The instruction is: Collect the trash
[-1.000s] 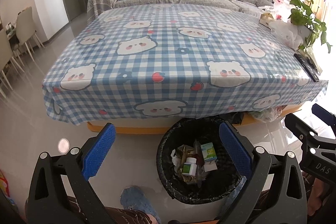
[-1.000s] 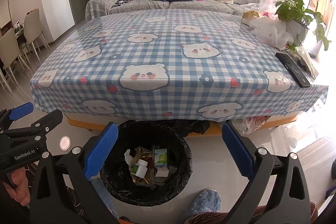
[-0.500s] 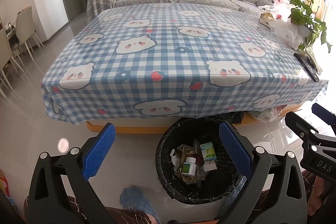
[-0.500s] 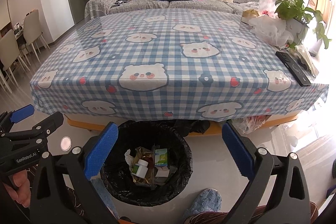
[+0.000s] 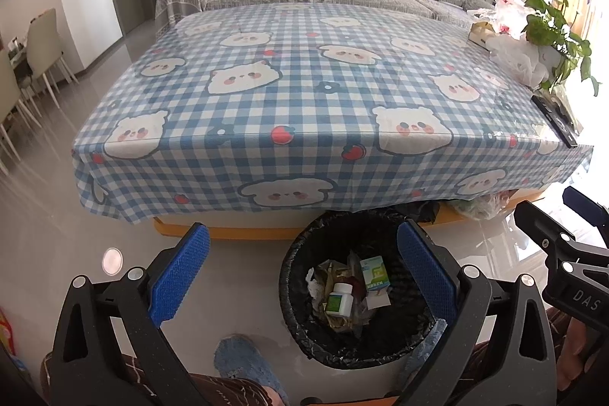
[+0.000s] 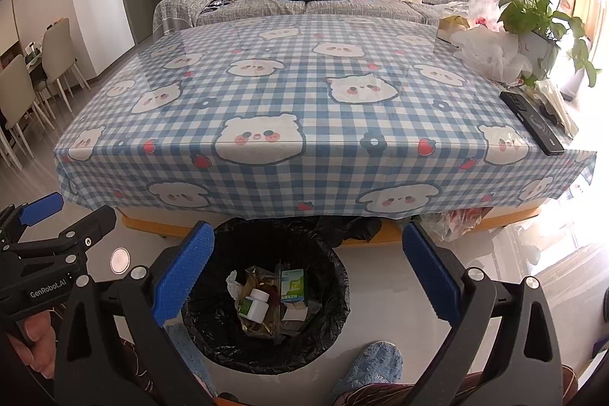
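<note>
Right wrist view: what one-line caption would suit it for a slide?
Open right gripper above a black-lined round trash bin holding a white pill bottle, before a blue checked table.

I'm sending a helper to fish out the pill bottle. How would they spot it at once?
Find the checked table; on the floor at its near edge stands a black-lined bin. The pill bottle lies tilted among the trash inside, left of a green-and-white carton. It alone is white with a round cap and green label.
</note>
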Tool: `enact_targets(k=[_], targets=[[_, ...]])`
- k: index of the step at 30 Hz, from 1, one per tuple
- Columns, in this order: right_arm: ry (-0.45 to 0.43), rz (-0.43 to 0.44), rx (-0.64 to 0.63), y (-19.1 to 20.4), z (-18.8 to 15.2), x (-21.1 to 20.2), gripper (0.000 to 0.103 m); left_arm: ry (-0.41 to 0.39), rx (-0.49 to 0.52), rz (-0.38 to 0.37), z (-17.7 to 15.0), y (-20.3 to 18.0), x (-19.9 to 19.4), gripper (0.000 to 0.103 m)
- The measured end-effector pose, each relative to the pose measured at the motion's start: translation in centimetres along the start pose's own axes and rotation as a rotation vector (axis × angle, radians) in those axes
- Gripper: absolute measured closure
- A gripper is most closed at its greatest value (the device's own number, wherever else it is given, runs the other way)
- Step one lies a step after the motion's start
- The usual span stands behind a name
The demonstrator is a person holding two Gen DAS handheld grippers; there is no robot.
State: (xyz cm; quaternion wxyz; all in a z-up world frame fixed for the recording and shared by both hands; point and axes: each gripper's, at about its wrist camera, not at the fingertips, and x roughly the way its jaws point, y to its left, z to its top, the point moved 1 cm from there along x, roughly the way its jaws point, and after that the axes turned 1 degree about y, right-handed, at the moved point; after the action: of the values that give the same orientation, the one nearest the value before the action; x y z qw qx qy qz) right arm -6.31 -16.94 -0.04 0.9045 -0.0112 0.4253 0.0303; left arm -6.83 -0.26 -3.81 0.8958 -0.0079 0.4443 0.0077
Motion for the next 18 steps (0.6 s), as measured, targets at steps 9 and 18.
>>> enact_targets(k=[9, 18], targets=[[0.0, 0.0, 0.0, 0.03, 0.01, 0.09, 0.008, -0.001, -0.003, -0.001, 0.01, -0.06, 0.02, 0.006], [0.003, 0.008, 0.003, 0.17, -0.06, 0.22, 0.008, 0.0, -0.003, 0.0, 0.03, -0.06, 0.04, 0.006]])
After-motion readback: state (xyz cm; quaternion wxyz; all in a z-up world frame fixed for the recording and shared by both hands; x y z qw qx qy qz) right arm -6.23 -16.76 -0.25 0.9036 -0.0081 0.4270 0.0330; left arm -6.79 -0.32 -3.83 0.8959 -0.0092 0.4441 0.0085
